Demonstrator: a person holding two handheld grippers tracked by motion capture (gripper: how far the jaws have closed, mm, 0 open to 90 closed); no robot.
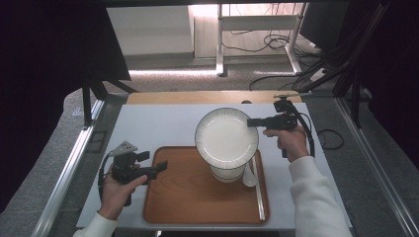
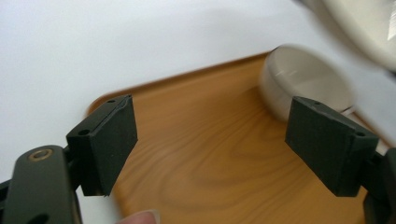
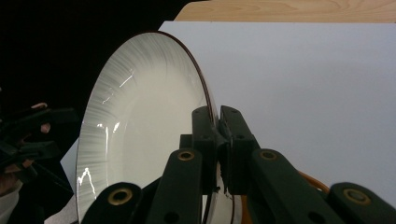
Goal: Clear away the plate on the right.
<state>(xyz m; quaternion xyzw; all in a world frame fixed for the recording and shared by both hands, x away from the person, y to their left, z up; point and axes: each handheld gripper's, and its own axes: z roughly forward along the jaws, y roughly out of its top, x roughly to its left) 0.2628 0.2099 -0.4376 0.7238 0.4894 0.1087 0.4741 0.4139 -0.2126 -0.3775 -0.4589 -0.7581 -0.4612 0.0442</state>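
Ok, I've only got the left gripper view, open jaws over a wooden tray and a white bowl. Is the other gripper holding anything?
Observer: Yes, the right gripper is shut on the rim of a white plate.
Operator: Is the plate resting on anything?
Observer: The high view shows it above the bowl; whether they touch I cannot tell.
Operator: Anything else on the tray?
Observer: A white spoon lies beside the bowl, near the tray's right edge.
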